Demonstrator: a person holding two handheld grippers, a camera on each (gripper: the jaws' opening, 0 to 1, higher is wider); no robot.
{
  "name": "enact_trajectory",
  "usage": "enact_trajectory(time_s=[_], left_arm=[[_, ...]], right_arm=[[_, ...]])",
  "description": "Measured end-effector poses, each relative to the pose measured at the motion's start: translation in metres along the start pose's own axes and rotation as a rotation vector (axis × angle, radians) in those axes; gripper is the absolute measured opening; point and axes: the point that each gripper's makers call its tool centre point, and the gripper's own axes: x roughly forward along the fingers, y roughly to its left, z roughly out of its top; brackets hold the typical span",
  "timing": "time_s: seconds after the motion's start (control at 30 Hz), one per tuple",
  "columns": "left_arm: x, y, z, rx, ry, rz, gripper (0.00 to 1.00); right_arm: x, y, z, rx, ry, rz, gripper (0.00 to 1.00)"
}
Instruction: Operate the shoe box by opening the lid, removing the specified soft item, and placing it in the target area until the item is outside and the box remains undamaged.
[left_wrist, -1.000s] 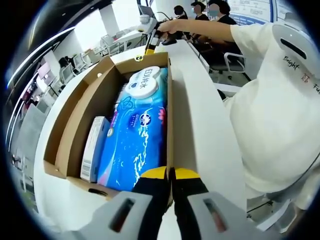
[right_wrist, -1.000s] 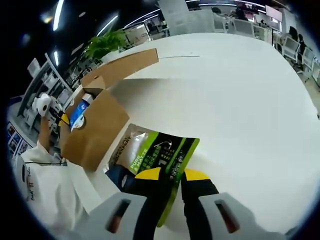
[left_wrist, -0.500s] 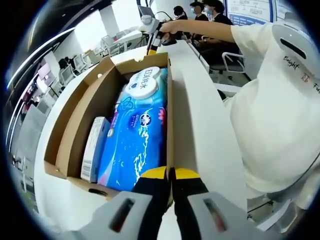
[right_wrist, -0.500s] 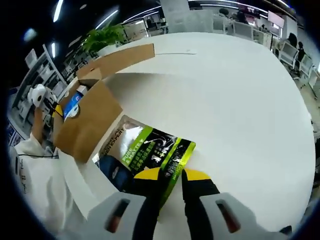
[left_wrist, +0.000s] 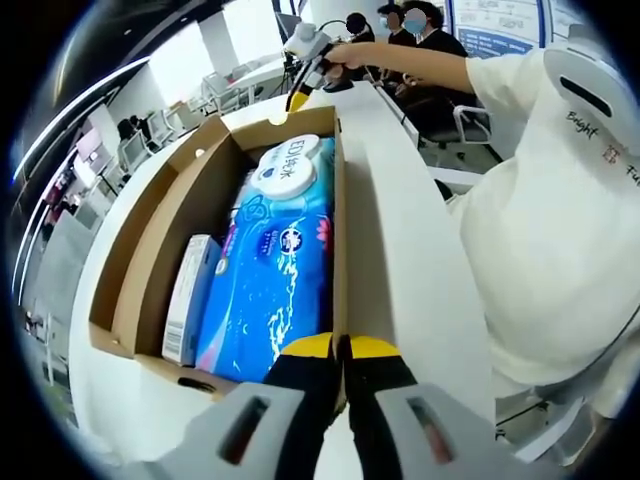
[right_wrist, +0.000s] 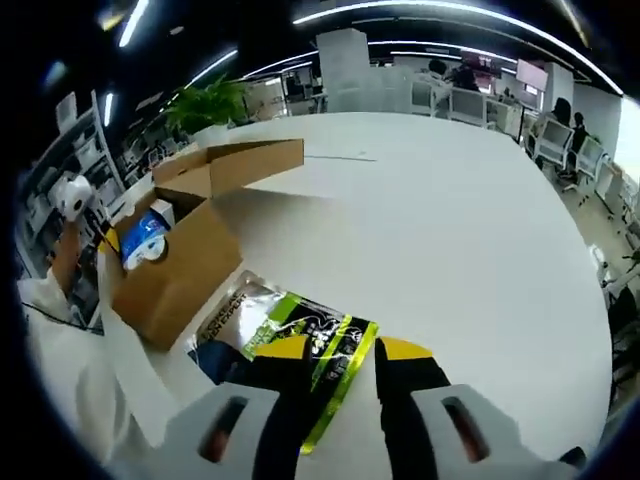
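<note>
The open cardboard shoe box (left_wrist: 150, 250) lies on a white table. It holds a blue wet-wipes pack (left_wrist: 280, 260) and a small white carton (left_wrist: 190, 295). My left gripper (left_wrist: 340, 345) is shut on the rim of the box's near wall. In the right gripper view a green-and-black soft pouch (right_wrist: 290, 325) lies flat on the table beside the box (right_wrist: 185, 270). My right gripper (right_wrist: 345, 350) hovers open over the pouch's near edge, its jaws apart. From the left gripper view, the right gripper (left_wrist: 305, 50) hangs past the box's far end, held by a hand.
The box's lid flap (right_wrist: 250, 160) stands open on its far side. The white table (right_wrist: 450, 220) stretches wide to the right of the pouch. A person in a white shirt (left_wrist: 540, 200) stands along the table edge. Office desks, chairs and a plant (right_wrist: 210, 100) lie beyond.
My right gripper has let the pouch go onto the table beside the box and risen, its jaws now wider apart. The left gripper and the box have not moved.
</note>
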Motion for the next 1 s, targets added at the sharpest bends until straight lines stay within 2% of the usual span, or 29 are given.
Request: enact_trajectory(time_s=[0.1,0.2,0.3,0.33,0.4,0.53,0.7,0.77,0.8,0.87,1.0], left_arm=[[0.0,0.0,0.0,-0.001,0.0,-0.002,0.02],[0.0,0.0,0.0,-0.001,0.0,0.0,0.03],[0.0,0.0,0.0,-0.001,-0.003,0.0,0.02],[0.0,0.0,0.0,-0.003,-0.003,-0.001,0.02],[0.0,0.0,0.0,-0.006,-0.003,-0.007,0.02],[0.001,0.0,0.0,-0.009,-0.002,-0.014,0.02],[0.001,0.0,0.0,-0.019,-0.001,-0.02,0.02],[0.001,0.0,0.0,-0.01,-0.002,-0.024,0.02],[0.001,-0.001,0.0,0.002,-0.003,-0.024,0.02],[0.001,-0.001,0.0,0.002,-0.003,-0.025,0.01],[0.001,-0.001,0.0,0.009,-0.004,-0.027,0.01]], right_arm=[[-0.004,0.005,0.009,-0.022,-0.065,-0.023,0.33],[-0.008,0.013,0.016,-0.03,-0.101,-0.033,0.4],[-0.012,0.023,0.03,-0.09,-0.176,-0.045,0.41],[-0.015,0.026,0.033,-0.094,-0.186,-0.054,0.42],[-0.018,0.038,0.039,-0.092,-0.219,-0.018,0.41],[-0.032,0.051,0.058,-0.084,-0.318,-0.024,0.44],[-0.03,0.058,0.055,-0.101,-0.308,-0.048,0.52],[-0.028,0.064,0.053,-0.108,-0.312,-0.031,0.47],[-0.028,0.073,0.053,-0.108,-0.329,0.004,0.45],[-0.028,0.079,0.058,-0.075,-0.381,0.025,0.46],[-0.022,0.076,0.053,-0.092,-0.366,-0.025,0.47]])
